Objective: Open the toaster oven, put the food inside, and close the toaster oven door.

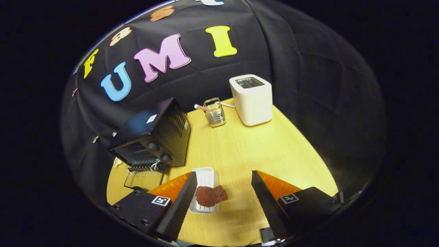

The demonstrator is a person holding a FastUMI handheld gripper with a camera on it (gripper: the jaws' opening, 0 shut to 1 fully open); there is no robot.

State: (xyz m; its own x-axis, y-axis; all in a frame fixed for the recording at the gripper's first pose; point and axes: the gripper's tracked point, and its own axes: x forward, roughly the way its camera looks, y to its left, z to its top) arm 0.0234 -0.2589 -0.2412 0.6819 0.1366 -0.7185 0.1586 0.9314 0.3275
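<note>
A black toaster oven (154,137) stands on the wooden table (240,151), beyond and to the left of the fingers. Its glass door (144,178) hangs down open in front of it, showing the dark inside. A reddish-brown piece of food (210,195) lies on a small white tray (206,178), between the fingers and close to the left one. My gripper (223,188) is open, held above the table, and the left finger (185,199) stands right next to the food. The right finger (265,199) is well apart from it.
A white slot toaster (252,99) stands at the far side of the table, its cord trailing left. Beside it is a small wire holder (215,112) with a pink-tipped stick. Bare tabletop lies ahead of the right finger.
</note>
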